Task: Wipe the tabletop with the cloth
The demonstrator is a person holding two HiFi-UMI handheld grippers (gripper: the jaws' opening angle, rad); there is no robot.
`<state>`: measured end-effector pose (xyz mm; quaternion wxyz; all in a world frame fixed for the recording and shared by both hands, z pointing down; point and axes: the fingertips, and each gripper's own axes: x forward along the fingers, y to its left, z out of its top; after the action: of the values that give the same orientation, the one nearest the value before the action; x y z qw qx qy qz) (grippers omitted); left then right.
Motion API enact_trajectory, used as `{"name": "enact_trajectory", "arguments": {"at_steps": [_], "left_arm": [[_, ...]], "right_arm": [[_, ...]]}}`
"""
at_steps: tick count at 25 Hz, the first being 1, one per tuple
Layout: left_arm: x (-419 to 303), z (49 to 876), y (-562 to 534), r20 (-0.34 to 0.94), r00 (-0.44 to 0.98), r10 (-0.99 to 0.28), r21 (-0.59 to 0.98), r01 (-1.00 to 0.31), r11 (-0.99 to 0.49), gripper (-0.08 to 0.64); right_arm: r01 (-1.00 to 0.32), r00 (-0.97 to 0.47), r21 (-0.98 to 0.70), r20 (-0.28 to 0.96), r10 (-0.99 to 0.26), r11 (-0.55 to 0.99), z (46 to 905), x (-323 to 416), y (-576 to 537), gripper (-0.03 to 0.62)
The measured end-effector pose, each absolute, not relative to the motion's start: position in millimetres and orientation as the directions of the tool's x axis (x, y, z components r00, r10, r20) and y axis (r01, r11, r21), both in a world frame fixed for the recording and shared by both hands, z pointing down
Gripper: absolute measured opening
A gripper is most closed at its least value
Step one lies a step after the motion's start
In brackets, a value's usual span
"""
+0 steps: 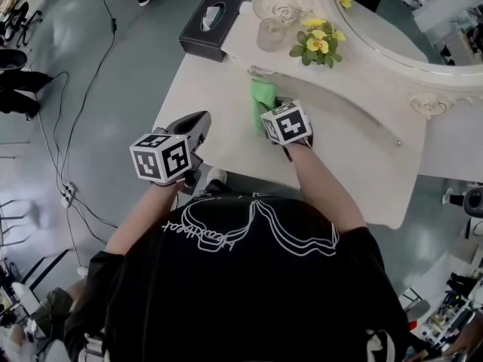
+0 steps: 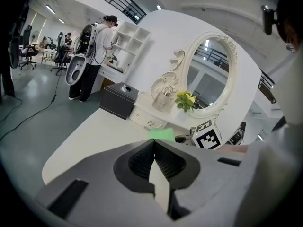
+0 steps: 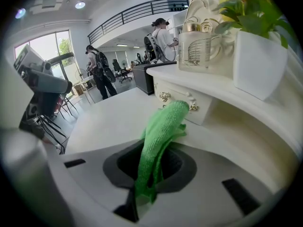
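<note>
The right tongs pinch the soft green cloth, which rests on the white tabletop. The left tongs are closed on nothing, near the tabletop's edge. From above, the right black-and-white marker cube hides part of the cloth.

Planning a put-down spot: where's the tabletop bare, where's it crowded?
Bare: tabletop between tissue box and left gripper; also right of the right gripper holding the cloth. Crowded: back ledge with glass and flower pot.
</note>
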<state>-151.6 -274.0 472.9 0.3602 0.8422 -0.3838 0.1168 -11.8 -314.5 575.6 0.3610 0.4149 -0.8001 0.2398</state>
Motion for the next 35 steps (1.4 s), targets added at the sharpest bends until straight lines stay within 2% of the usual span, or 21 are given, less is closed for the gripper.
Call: {"name": "enact_trajectory", "arguments": {"at_steps": [35], "left_arm": [[-44, 464, -206, 0.474, 0.698, -0.537, 0.501, -0.715, -0.487, 0.003]], "right_arm": [[-0.872, -0.332, -0.044, 0.786, -0.522, 0.488, 574, 114, -263, 0.058]]}}
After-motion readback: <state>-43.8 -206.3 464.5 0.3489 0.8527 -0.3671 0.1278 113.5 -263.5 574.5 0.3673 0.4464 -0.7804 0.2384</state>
